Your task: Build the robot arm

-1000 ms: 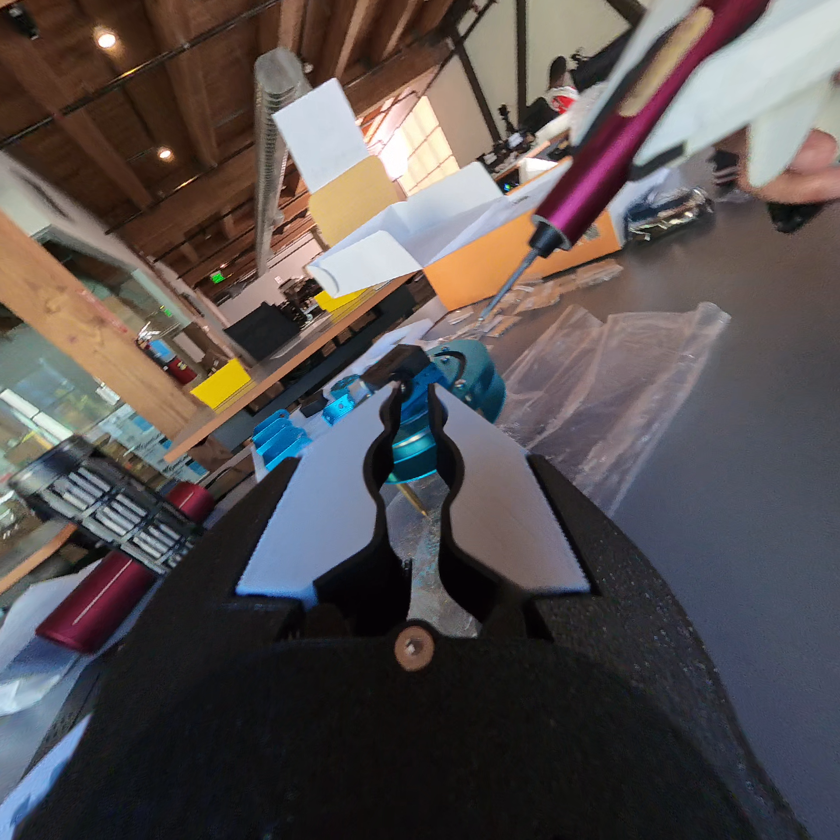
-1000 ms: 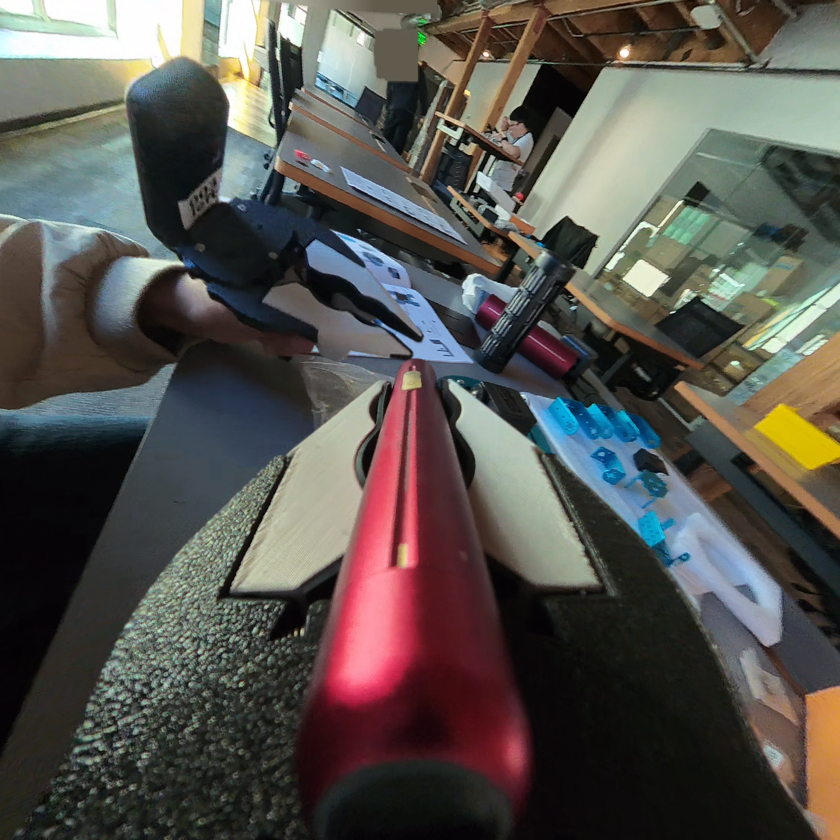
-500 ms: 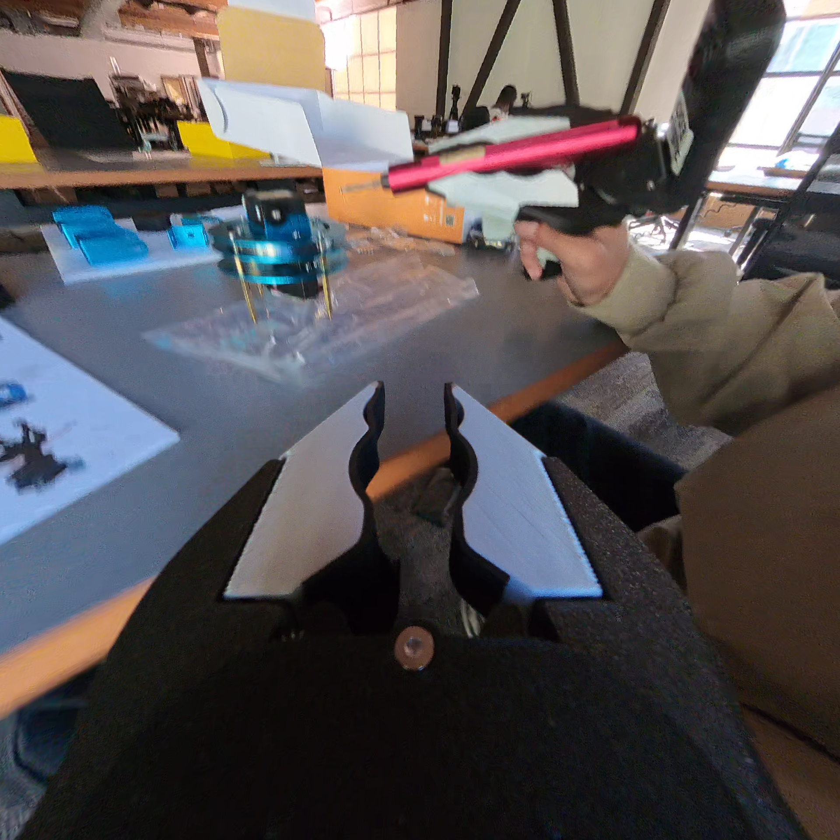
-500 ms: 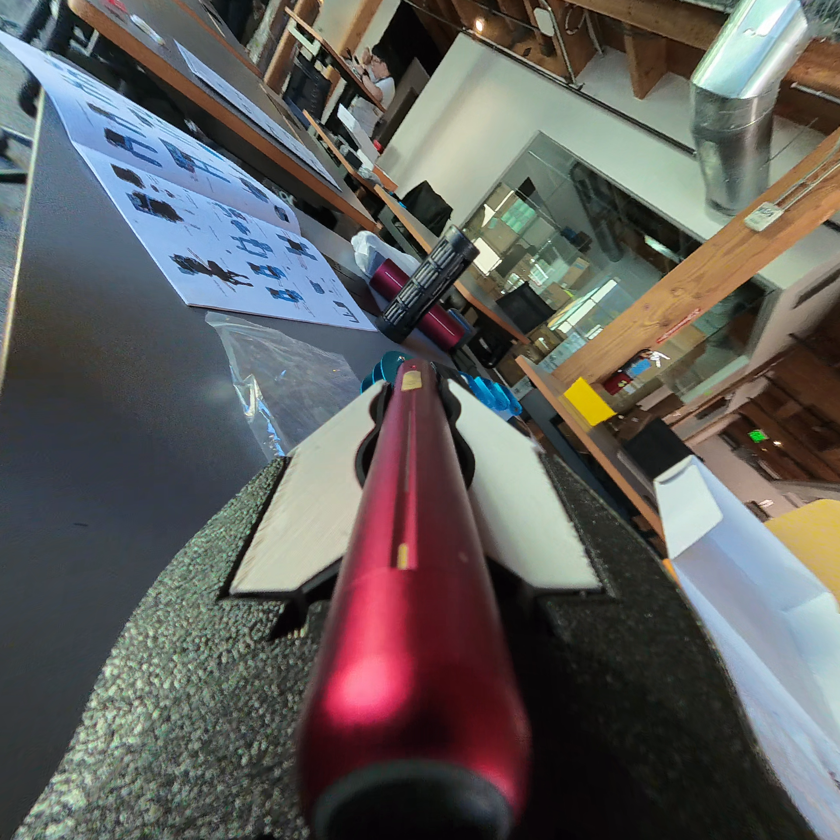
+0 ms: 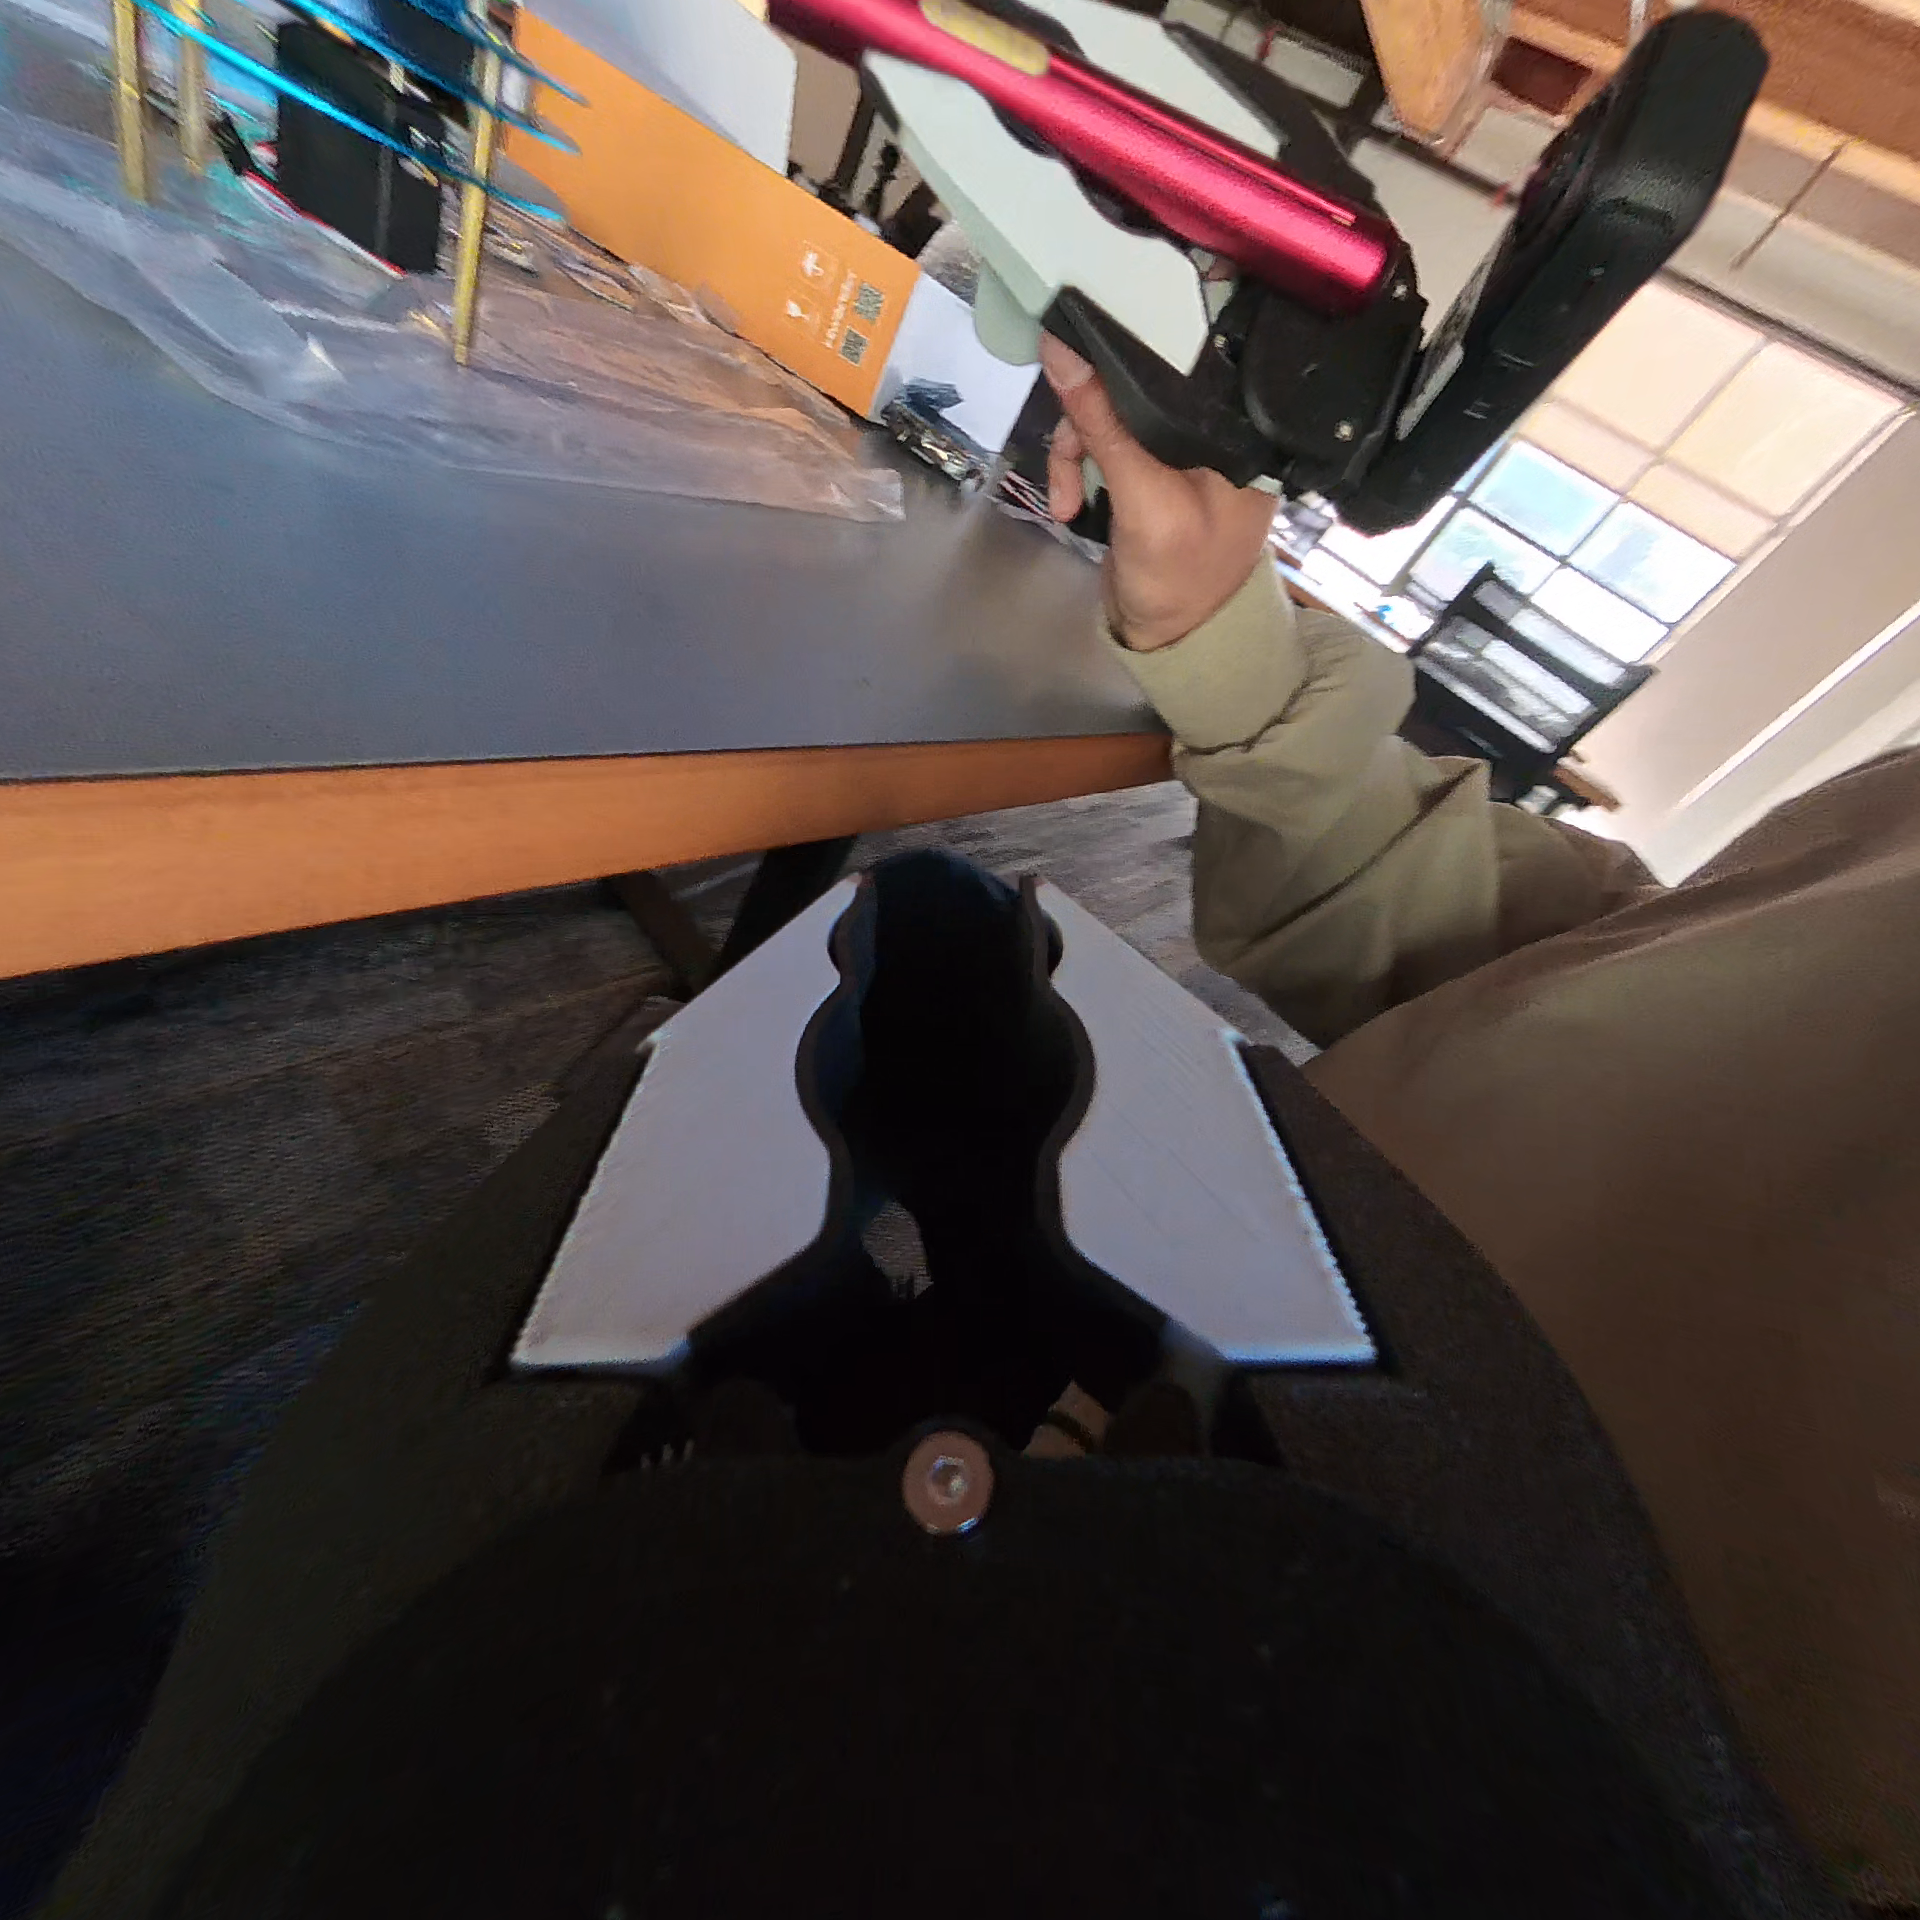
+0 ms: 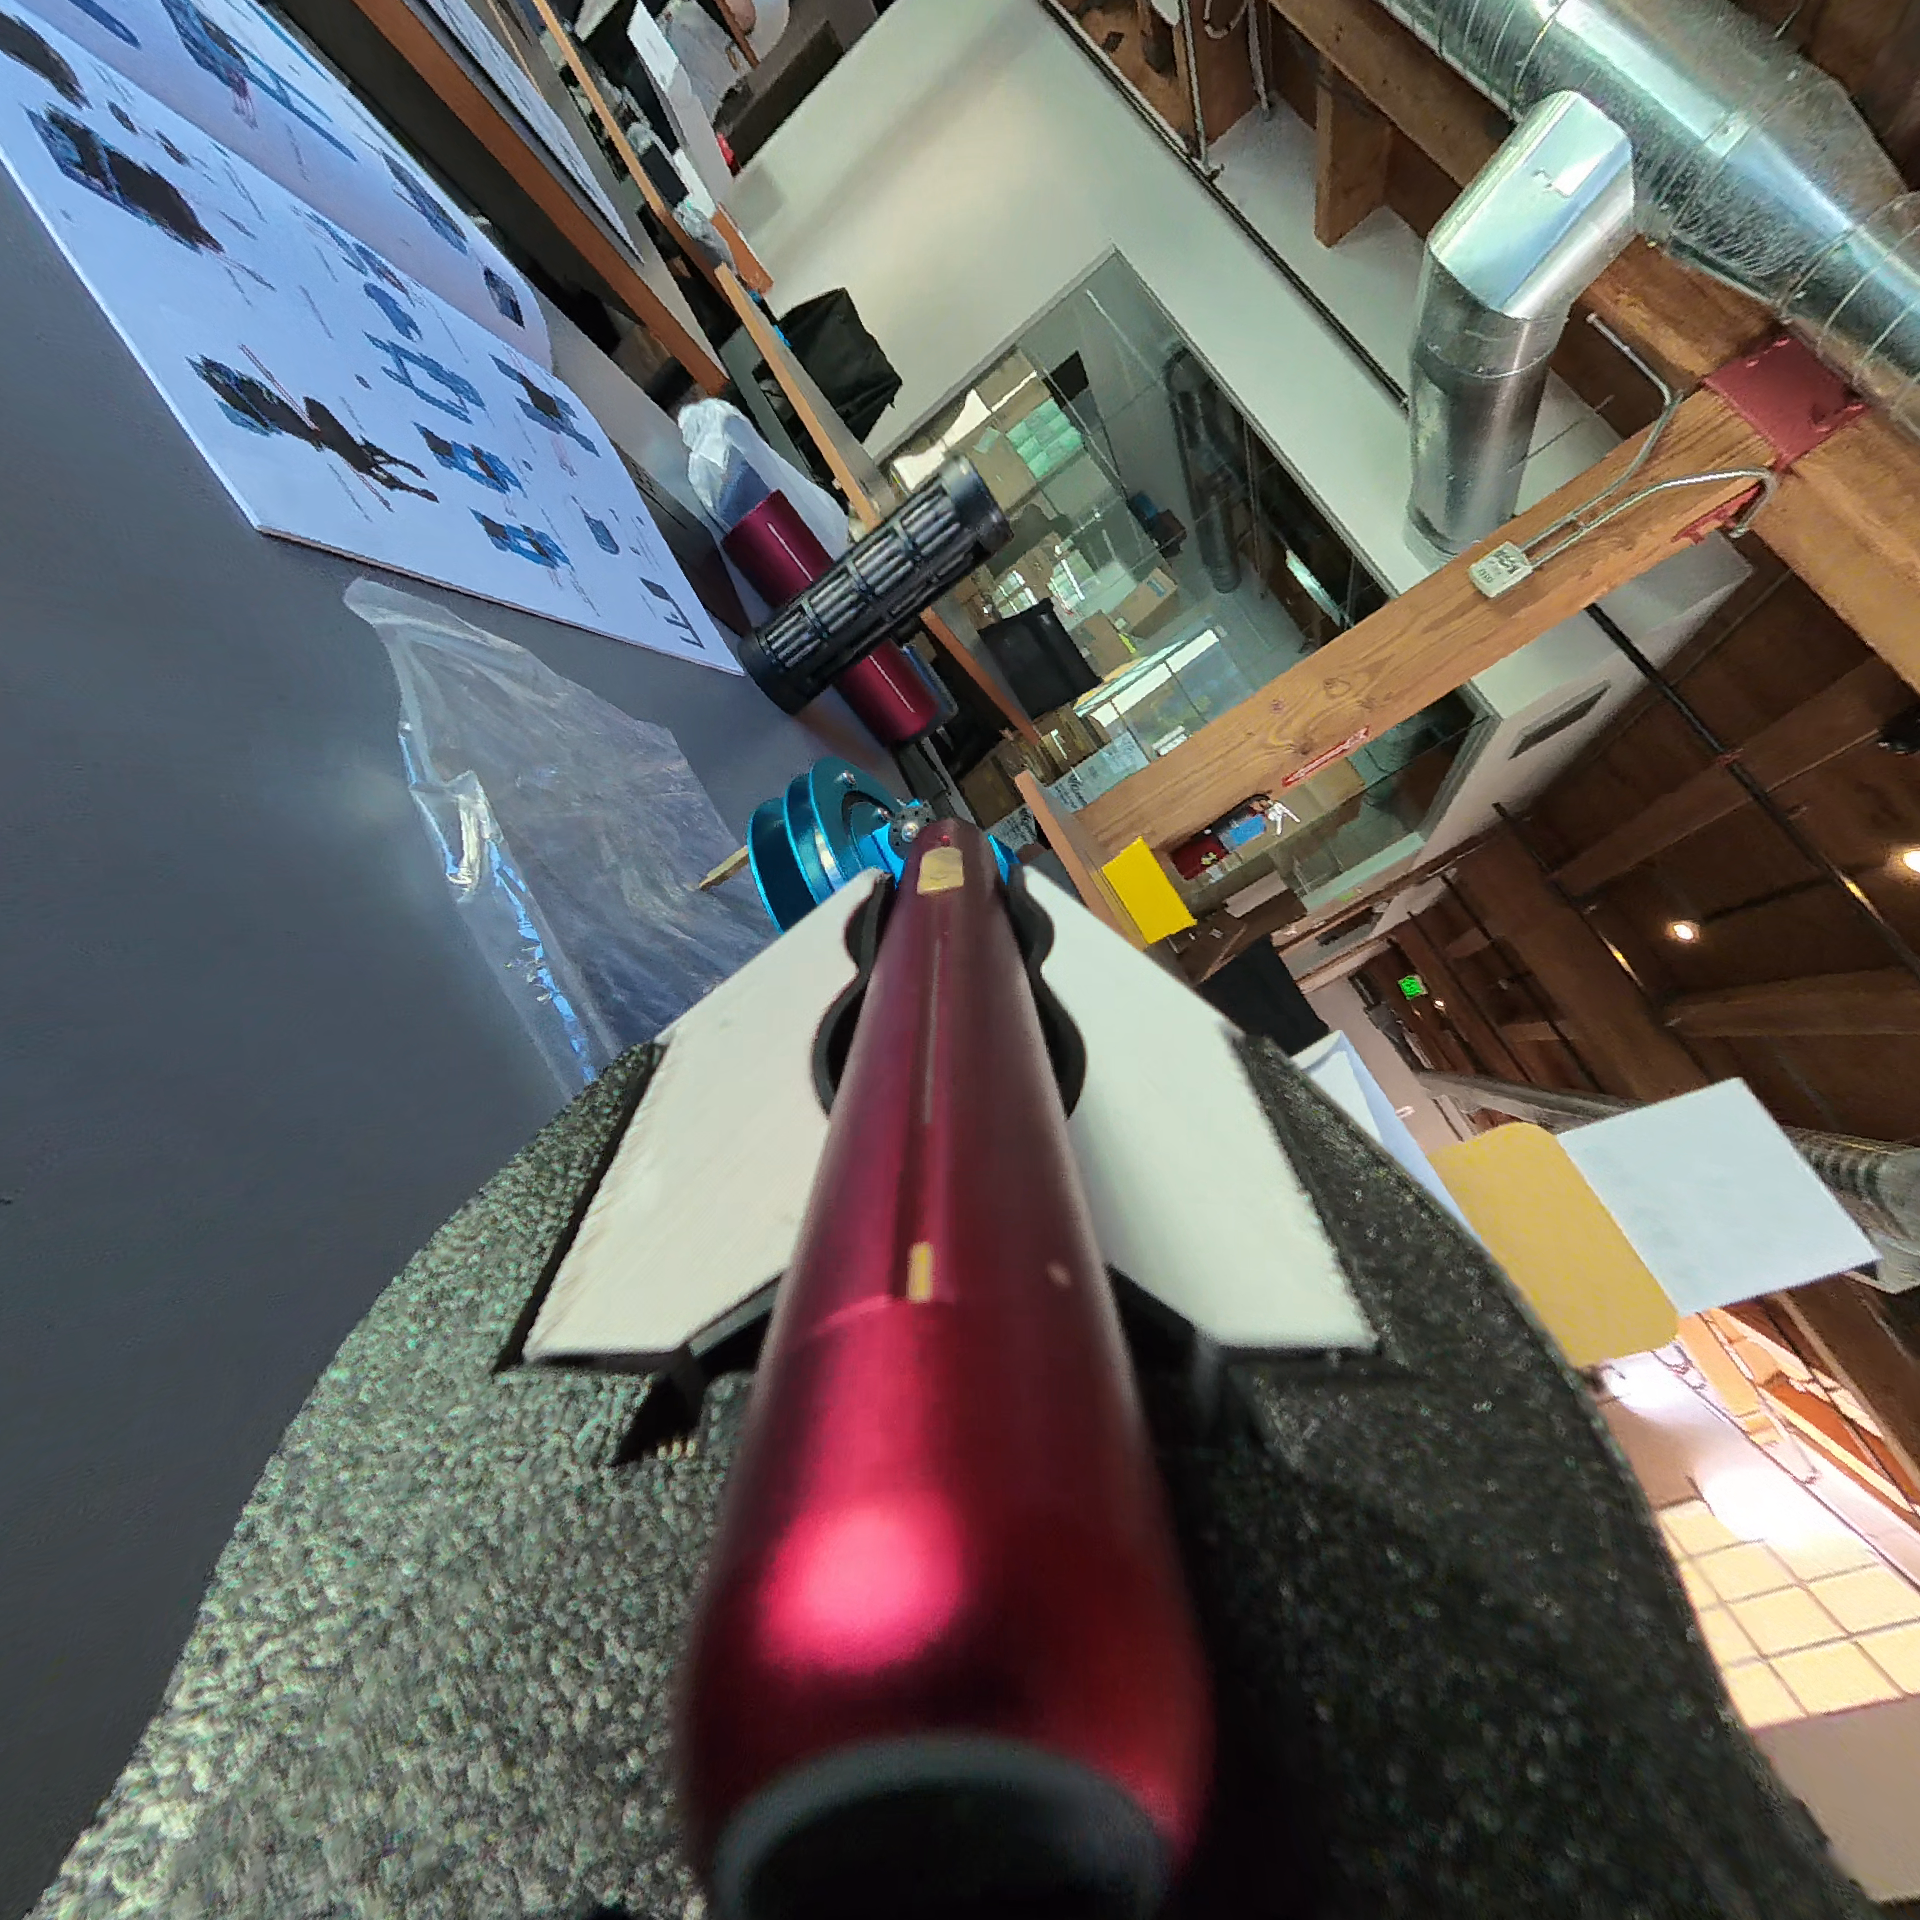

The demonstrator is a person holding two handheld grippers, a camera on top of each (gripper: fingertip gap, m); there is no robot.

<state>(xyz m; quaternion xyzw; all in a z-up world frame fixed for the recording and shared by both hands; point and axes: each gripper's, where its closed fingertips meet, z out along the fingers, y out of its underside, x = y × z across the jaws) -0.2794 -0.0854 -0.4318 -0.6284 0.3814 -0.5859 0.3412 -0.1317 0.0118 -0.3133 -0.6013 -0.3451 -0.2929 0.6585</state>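
My left gripper [image 5: 945,896] is open and empty. It hangs below the orange front edge of the dark table [image 5: 416,831], over the carpet. My right gripper [image 6: 951,875] is shut on a red electric screwdriver [image 6: 935,1299] that lies lengthwise between its fingers. In the left wrist view a hand [image 5: 1164,540] holds that gripper and the screwdriver [image 5: 1164,177] above the table's right end. The screwdriver tip points at a blue disc assembly [image 6: 816,852] on brass standoffs. Whether the tip touches it is unclear. The assembly [image 5: 343,94] also shows in the left wrist view.
A clear plastic bag [image 6: 582,831] lies under the assembly. A printed instruction sheet [image 6: 343,343], a black bit holder [image 6: 873,582] and a red tube [image 6: 831,623] lie farther back. An orange box [image 5: 727,229] stands on the right. A beige sleeve [image 5: 1351,831] is beside my left gripper. The grippers' ends are close to 20 cm from one another.
My left gripper has pulled back from the blue assembly and dropped below the table edge, still open. My right gripper has swung with the screwdriver to point at the assembly.
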